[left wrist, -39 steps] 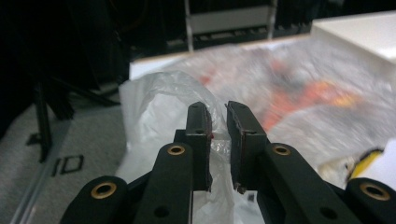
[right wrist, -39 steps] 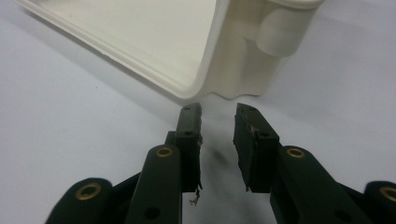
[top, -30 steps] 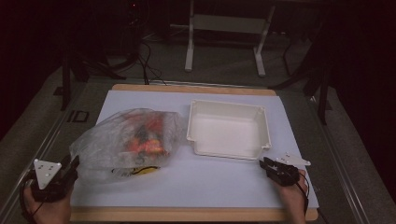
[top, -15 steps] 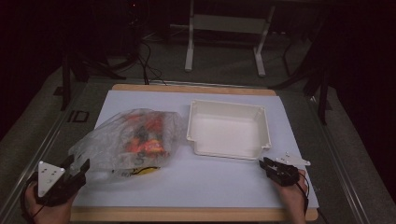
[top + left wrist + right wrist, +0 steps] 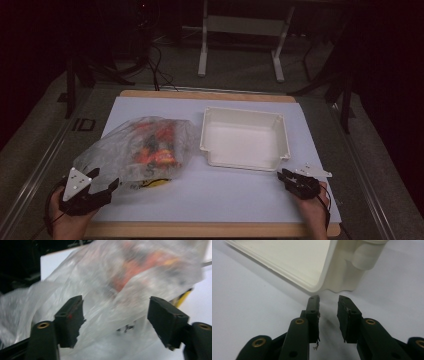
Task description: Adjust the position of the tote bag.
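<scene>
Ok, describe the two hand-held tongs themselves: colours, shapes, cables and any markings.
Both tongs are black, each with two blocky, flat-faced jaws and brass-coloured rivets at the joints. The left tongs carry a grey three-cornered plate with small dark dots on top; the right tongs have a similar pale plate. A thin dark cable trails by each bare hand.

Left hand-held gripper (image 5: 102, 184) low, jaws just opened wide; right hand-held gripper (image 5: 284, 176) narrowly parted.

Dim room, grey floor (image 5: 240, 75), white stand legs (image 5: 202, 50) behind wooden table (image 5: 210, 230), white mat (image 5: 220, 192), black cables (image 5: 157, 65).
</scene>
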A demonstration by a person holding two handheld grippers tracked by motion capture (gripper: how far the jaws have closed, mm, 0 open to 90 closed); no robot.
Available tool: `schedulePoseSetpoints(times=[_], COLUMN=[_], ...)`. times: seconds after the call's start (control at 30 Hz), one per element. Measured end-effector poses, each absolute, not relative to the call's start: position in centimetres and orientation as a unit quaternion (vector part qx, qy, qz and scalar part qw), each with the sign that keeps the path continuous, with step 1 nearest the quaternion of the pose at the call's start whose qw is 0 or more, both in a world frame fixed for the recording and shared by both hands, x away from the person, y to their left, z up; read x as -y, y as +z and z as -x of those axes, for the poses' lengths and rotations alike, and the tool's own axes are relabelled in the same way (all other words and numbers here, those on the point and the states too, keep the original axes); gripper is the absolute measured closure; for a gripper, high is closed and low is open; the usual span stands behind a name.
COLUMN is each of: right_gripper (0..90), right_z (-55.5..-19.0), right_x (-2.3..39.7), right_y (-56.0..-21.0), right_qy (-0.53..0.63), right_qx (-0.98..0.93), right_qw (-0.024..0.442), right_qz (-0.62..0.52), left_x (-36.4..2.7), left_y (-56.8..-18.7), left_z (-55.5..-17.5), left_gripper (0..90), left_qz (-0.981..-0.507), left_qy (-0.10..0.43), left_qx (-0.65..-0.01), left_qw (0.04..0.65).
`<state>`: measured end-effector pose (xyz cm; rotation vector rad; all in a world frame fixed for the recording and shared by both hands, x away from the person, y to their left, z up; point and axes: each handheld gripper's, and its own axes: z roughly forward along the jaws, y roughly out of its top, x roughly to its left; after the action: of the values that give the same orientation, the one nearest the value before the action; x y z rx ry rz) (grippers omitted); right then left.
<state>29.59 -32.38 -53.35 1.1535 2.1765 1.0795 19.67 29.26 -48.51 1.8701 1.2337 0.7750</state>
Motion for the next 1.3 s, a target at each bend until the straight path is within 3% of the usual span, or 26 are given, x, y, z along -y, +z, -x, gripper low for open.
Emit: schedulePoseSetpoints(times=[0.2, 0.23, 0.27, 0.4, 0.5, 0.87, 1.3], right_gripper=[71.0, 70.9, 70.9, 70.8, 70.9, 70.8, 70.9], right_z=[-29.6, -29.6, -29.6, -29.6, -29.6, -29.4, -28.9], right_x=[32.3, 32.4, 32.4, 32.4, 32.4, 32.1, 30.7], right_y=[-53.4, -53.4, -53.4, -53.4, -53.3, -53.2, -52.7], right_qy=[0.39, 0.39, 0.39, 0.39, 0.391, 0.402, 0.408], right_qx=[-0.79, -0.79, -0.79, -0.789, -0.788, -0.786, -0.795], right_qw=[0.222, 0.222, 0.222, 0.223, 0.225, 0.219, 0.22], right_qz=[-0.418, -0.418, -0.419, -0.418, -0.419, -0.416, -0.39], left_x=[-29.1, -28.9, -28.7, -28.0, -27.2, -20.0, -12.1], left_y=[-49.9, -50.0, -50.1, -49.8, -48.6, -44.9, -46.9], left_z=[-20.6, -20.8, -21.2, -22.2, -22.3, -23.6, -25.0], left_gripper=[28.7, 32.1, 37.9, 75.0, 84.4, 85.4, 84.1], left_qz=[-0.742, -0.745, -0.749, -0.743, -0.732, -0.76, -0.819], left_qy=[0.307, 0.312, 0.314, 0.316, 0.329, 0.338, 0.301], left_qx=[-0.499, -0.5, -0.501, -0.503, -0.494, -0.401, -0.319], left_qw=[0.327, 0.311, 0.298, 0.309, 0.335, 0.385, 0.37])
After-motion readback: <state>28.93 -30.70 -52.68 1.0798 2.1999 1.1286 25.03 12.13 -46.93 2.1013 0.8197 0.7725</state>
